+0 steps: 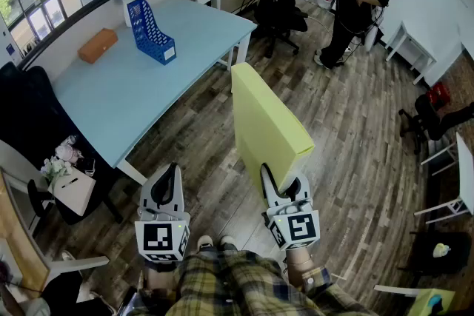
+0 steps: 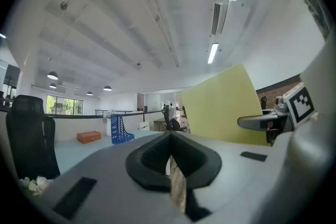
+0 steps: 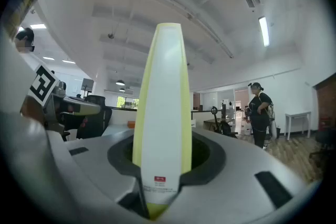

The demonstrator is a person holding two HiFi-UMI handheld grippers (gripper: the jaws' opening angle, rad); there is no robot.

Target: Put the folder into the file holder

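Right gripper [image 1: 280,187], low centre of the head view, clamps the bottom edge of the yellow folder [image 1: 263,122], which stands upright over the floor [image 1: 355,129], well apart from the blue file holder [image 1: 152,32] at upper left. Left gripper view: the left gripper [image 2: 169,159] is pinched together, empty. Right gripper view: the yellow folder sits centred between the jaws and seems light, stiff and smooth, so it wants a firm, low grip.
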